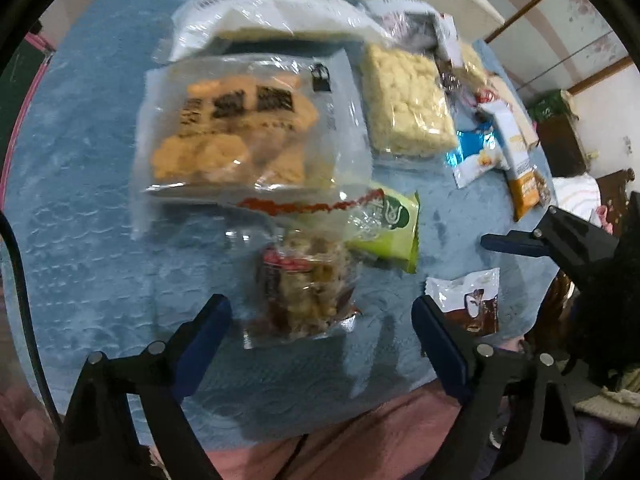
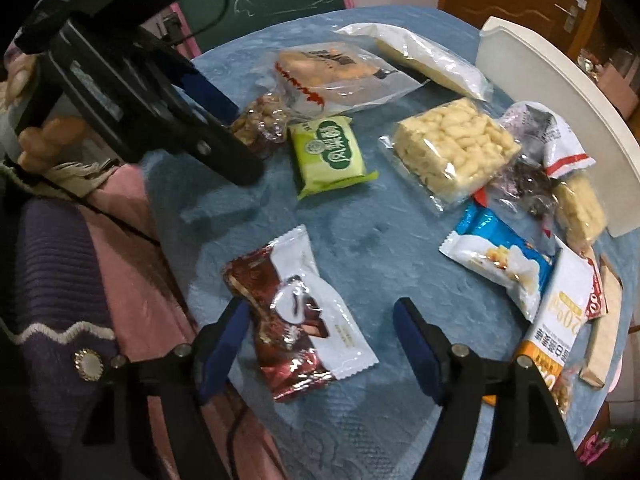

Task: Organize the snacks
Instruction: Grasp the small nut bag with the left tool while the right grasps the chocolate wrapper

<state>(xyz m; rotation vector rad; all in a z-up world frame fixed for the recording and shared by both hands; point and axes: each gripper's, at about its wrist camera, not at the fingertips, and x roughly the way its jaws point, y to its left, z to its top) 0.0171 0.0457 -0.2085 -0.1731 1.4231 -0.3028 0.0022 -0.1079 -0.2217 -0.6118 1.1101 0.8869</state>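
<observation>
Snack packs lie on a blue cloth [image 1: 80,200]. My left gripper [image 1: 322,312] is open above a clear pack of nuts [image 1: 304,292], its fingers on either side. A clear bag of orange biscuits [image 1: 236,128] lies beyond it, a green pack [image 1: 388,228] to the right. My right gripper [image 2: 320,316] is open around a brown-and-white wrapped snack [image 2: 296,312], which also shows in the left wrist view [image 1: 472,300]. The nuts [image 2: 260,120], green pack [image 2: 330,152] and biscuits [image 2: 336,68] show in the right wrist view, with the left gripper [image 2: 216,120] over the nuts.
A puffed rice cake block [image 2: 452,148], a blue-and-white wrapper [image 2: 500,264], an orange-and-white bar [image 2: 560,320] and several other packs lie to the right. A white tray [image 2: 560,100] stands at the far right. The cloth's near edge meets my pink clothing [image 1: 360,440].
</observation>
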